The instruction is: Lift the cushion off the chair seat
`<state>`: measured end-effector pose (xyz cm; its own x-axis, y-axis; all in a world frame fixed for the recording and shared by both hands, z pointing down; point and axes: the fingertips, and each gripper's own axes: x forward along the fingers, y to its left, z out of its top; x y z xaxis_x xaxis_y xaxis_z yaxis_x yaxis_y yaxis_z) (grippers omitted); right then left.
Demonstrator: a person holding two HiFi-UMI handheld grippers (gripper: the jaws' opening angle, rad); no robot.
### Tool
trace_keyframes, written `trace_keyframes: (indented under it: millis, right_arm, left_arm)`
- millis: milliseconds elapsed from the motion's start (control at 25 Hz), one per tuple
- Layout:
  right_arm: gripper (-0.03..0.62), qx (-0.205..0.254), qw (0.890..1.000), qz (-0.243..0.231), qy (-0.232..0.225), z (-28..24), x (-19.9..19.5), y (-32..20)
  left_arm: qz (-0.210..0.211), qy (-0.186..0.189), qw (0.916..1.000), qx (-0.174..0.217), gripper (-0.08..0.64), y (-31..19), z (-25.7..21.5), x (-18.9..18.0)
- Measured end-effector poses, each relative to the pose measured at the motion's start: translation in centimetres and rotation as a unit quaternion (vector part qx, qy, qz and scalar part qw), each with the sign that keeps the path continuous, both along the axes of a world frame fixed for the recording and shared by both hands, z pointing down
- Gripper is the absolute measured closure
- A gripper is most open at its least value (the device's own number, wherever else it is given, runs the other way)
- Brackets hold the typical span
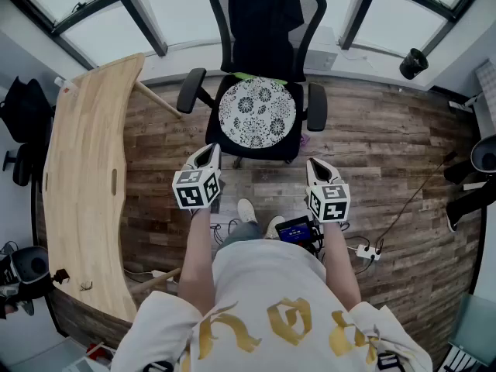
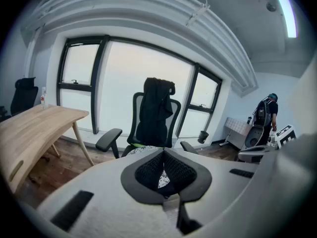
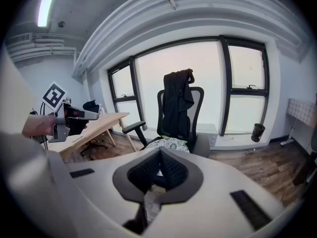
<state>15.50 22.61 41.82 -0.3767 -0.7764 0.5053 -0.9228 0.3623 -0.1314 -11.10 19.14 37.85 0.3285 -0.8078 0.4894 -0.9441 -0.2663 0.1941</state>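
Starting at the left, a pale wooden desk [image 1: 85, 177] runs along the wall, well apart from the work. The left gripper [image 1: 208, 155] hangs in front of the person with its jaws pressed together at the tips and nothing between them. It is short of the chair [image 1: 191, 90] and points toward it. On the chair seat lies the cushion [image 1: 256, 113], round, white with a dark flower pattern, flat and centred between the armrests. A dark jacket [image 1: 263, 22] hangs over the backrest behind it. To the right, the right gripper [image 1: 318, 165] is level with the other one, and its claw is likewise closed and empty.

The cushion looks thin, soft and light, so it will probably sag if it is lifted from one point. The near rim is the sensible place to take hold: each claw opened, then pinched on the front edge, one at either side, so that the cushion comes up evenly. The cloth cover should give fair grip.
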Motion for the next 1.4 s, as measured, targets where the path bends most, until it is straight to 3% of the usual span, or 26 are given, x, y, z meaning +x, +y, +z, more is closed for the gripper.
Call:
trace_keyframes:
  millis: [120, 240, 520, 720, 1120, 1400]
  right_arm:
    - [0.581, 0.0, 1.0, 0.0, -0.007, -0.1, 0.5, 0.1]
    - [0.581, -0.003, 1.0, -0.017, 0.003, 0.0, 0.4, 0.1]
    - [0.581, -0.007, 0.999, -0.044, 0.007, 0.2, -0.8, 0.3]
    - [0.581, -0.012, 1.0, -0.02, -0.01, 0.0, 0.3, 0.1]
    - [0.58, -0.006, 1.0, -0.017, -0.008, -0.4, 0.6, 0.1]
    - [0.58, 0.005, 1.0, -0.019, 0.023, -0.4, 0.4, -1.0]
  left_arm:
    - [-0.006, -0.018, 0.9998, -0.005, 0.551, 0.2, 0.4, -0.3]
    - [-0.014, 0.009, 0.9999, 0.002, 0.551, 0.0, -0.1, -0.5]
    - [-0.02, 0.02, 0.9996, 0.0, 0.55, 0.2, -0.2, -1.4]
    - [-0.019, 0.041, 0.9989, 0.006, 0.551, 0.2, -0.6, -0.7]
    - [-0.023, 0.014, 0.9996, 0.001, 0.551, 0.7, -0.7, -0.9]
    - [-0.037, 0.022, 0.9991, -0.002, 0.551, 0.9, -0.3, -1.2]
